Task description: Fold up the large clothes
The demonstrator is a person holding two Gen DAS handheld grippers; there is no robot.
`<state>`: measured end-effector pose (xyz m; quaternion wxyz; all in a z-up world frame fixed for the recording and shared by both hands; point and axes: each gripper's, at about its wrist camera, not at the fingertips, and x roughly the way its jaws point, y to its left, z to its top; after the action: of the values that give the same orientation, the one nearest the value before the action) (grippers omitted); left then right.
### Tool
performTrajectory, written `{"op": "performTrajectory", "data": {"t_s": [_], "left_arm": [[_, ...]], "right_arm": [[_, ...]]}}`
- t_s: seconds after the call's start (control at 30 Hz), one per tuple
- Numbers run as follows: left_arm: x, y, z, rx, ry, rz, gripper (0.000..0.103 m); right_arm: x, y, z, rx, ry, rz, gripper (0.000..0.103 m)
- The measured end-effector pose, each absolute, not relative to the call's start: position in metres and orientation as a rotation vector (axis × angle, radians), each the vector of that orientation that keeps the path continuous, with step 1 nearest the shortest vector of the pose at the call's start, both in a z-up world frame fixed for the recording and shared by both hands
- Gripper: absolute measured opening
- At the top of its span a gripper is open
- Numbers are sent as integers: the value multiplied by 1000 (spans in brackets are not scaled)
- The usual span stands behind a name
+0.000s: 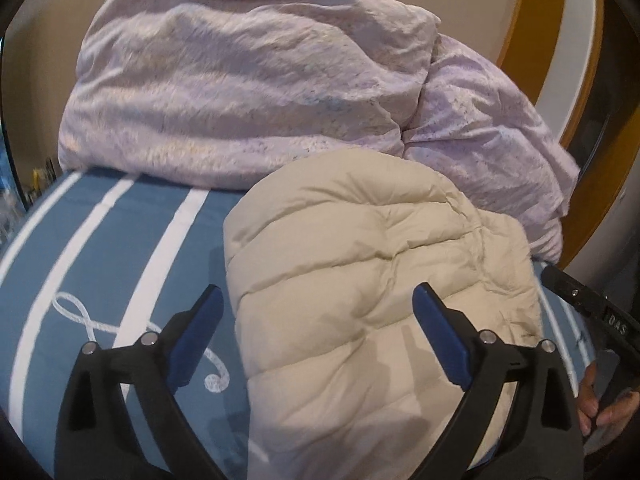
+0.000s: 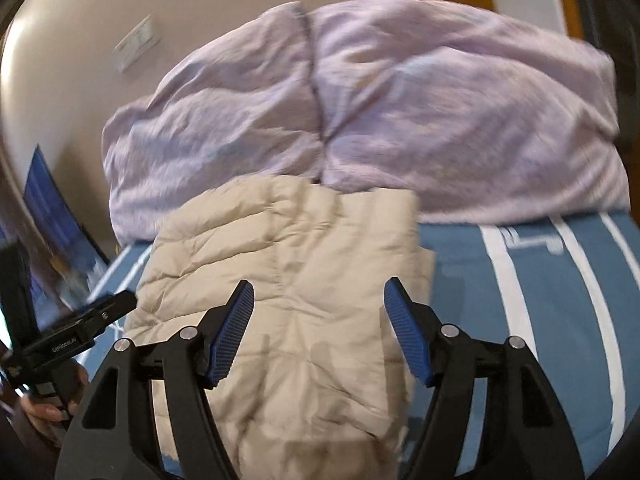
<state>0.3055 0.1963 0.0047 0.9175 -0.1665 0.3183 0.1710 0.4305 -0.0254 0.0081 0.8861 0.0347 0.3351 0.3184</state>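
My left gripper (image 1: 318, 308) and right gripper (image 2: 319, 300) both gape wide, holding nothing, poised just over the folded beige puffer jacket (image 1: 372, 280). The jacket lies on the blue striped bedspread (image 1: 120, 248), its far edge against the heaped lilac duvet (image 1: 248, 80).

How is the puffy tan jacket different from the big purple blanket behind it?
The jacket is beige with stitched puffy rows; the blanket is pale lilac and only wrinkled. The jacket lies low and folded near both open grippers; the blanket is heaped higher, farther back. The blanket also looks bigger. Both rest on the blue striped bed cover.
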Motion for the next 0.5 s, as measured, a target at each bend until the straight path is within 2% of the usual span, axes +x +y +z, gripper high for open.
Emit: {"op": "performTrajectory", "data": {"t_s": [0.23, 0.5], "left_arm": [[334, 177, 8, -223, 628, 414, 95], [362, 178, -26, -110, 688, 489, 101]], "right_arm": [[433, 6, 2, -33, 620, 610, 69], [455, 15, -43, -94, 712, 546, 69]]}}
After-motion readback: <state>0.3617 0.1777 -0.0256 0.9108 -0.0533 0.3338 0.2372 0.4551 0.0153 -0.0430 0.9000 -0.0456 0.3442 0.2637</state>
